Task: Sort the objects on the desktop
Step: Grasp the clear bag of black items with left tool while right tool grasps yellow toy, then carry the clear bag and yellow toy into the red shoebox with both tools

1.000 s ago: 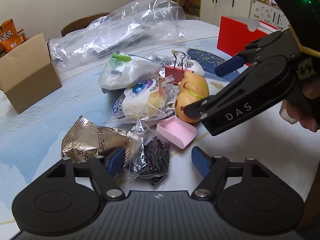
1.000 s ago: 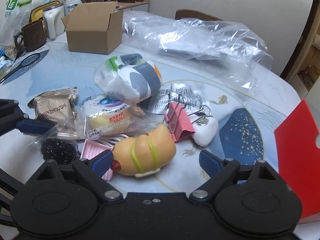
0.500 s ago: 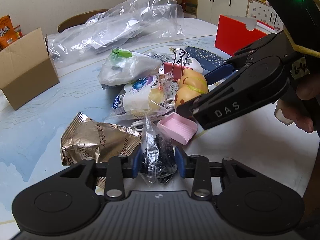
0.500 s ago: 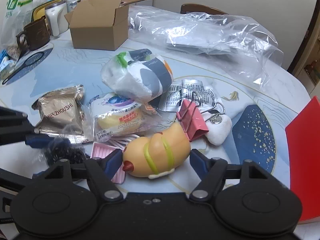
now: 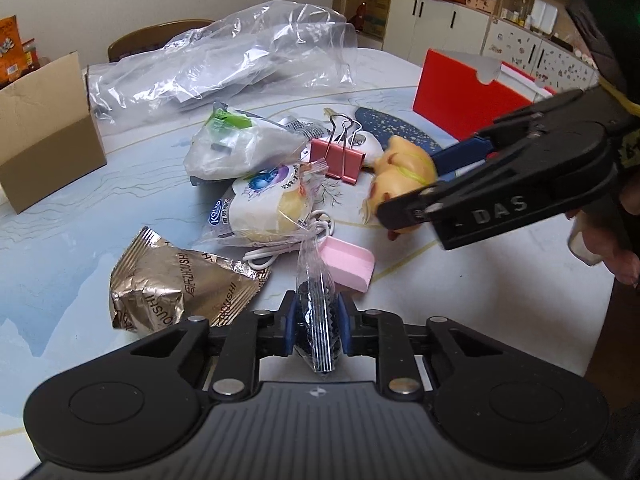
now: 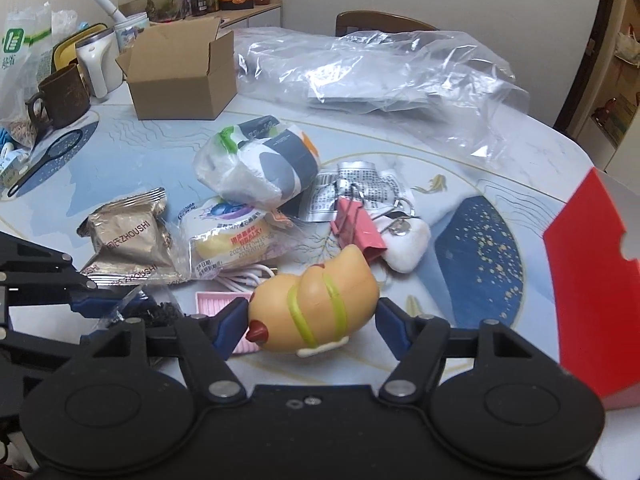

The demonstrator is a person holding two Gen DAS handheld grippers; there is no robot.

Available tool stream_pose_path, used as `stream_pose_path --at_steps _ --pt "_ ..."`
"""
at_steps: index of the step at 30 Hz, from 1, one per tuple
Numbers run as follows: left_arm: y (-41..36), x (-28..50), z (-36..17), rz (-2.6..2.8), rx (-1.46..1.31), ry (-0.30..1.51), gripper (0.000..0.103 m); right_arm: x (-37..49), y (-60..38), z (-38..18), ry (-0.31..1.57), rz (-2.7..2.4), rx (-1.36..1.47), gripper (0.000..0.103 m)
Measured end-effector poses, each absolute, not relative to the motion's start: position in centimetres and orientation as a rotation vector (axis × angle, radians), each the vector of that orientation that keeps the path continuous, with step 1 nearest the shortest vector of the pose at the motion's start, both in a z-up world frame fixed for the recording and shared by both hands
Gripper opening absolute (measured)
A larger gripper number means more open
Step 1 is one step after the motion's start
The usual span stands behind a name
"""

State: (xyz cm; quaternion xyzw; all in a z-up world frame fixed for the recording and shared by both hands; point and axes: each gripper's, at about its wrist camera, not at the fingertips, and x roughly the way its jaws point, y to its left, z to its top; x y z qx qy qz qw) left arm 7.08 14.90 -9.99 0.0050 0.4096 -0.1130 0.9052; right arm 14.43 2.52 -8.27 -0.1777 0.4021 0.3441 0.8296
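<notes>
My left gripper is shut on a small clear bag of black bits and holds it just above the table. My right gripper is shut on a tan hot-dog toy with green stripes; the toy also shows in the left wrist view, lifted off the table. On the table lie a gold snack pack, a wrapped bun, a pink tray, a pink binder clip and a white-grey pouch.
A red box stands at the right. A cardboard box and a large clear plastic bag lie at the back. A brown mug and kitchen items crowd the far left. A white cable lies under the bun.
Both grippers have closed: the left on the bag of black bits, the right on the hot-dog toy. Both objects have risen off the table.
</notes>
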Motion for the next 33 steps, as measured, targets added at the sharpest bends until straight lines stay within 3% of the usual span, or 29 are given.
stream_pose_path --at_steps 14,33 --pt "13.3 5.7 -5.8 -0.122 -0.052 0.788 0.019 13.7 -3.5 -5.7 0.853 0.790 -0.322 0.068" --pt "1.2 11.4 -1.6 -0.161 -0.021 0.721 0.019 19.3 -15.3 -0.6 0.796 0.822 -0.256 0.068"
